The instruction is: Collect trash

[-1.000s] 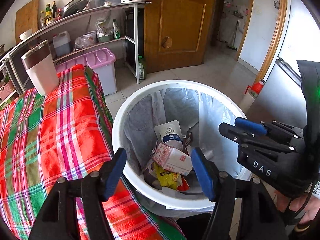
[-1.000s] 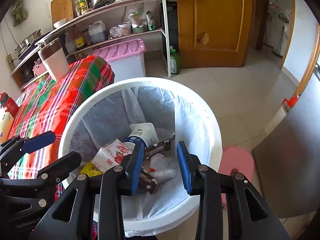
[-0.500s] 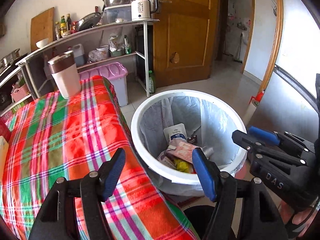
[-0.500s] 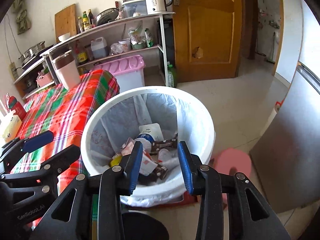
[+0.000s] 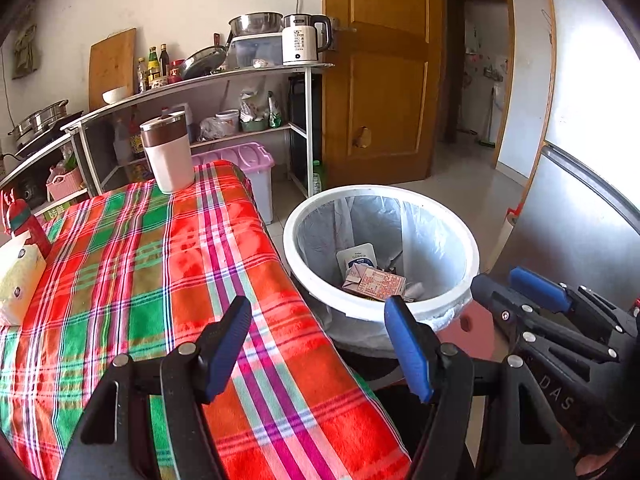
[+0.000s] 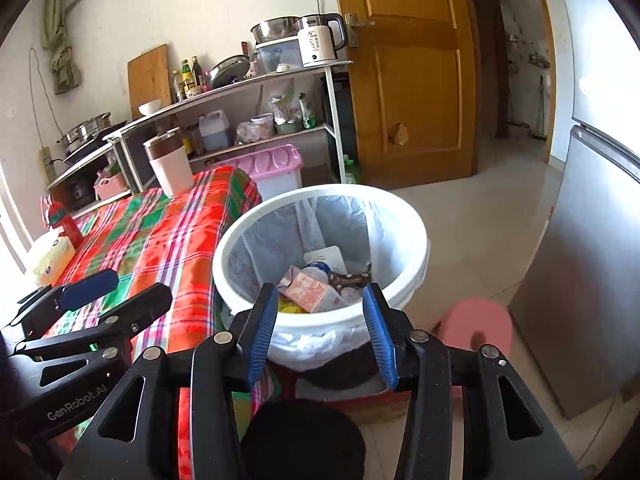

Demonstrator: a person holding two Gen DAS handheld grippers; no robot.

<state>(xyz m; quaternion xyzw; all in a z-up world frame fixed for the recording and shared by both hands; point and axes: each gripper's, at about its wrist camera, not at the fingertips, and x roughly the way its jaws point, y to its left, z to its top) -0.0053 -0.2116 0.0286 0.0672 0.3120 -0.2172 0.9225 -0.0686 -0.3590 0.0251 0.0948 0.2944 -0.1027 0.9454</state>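
Both grippers empty and spread. Left gripper (image 5: 320, 344) parted wide over the plaid tablecloth (image 5: 132, 264), nothing between the blue pads. Right gripper (image 6: 320, 328) also released, its jaws having just been opening, with only air between them.

Trash already down in the white bin (image 5: 472, 256) — a pink carton (image 5: 376, 282) lying flat at the bottom, long axis roughly nine to three in the left view, a white pouch (image 5: 356, 256) behind it at twelve. Bin at one o'clock from the left jaws, dead ahead at twelve from the right jaws, so nearer the right hand.

Table side at nine to ten o'clock: a tissue pack (image 5: 18, 276), a red bottle (image 5: 28, 226), a tumbler (image 5: 166, 152) upright at the far edge — none plainly trash. Next pick probably on the table, closer to the left hand; no loose litter visible there.
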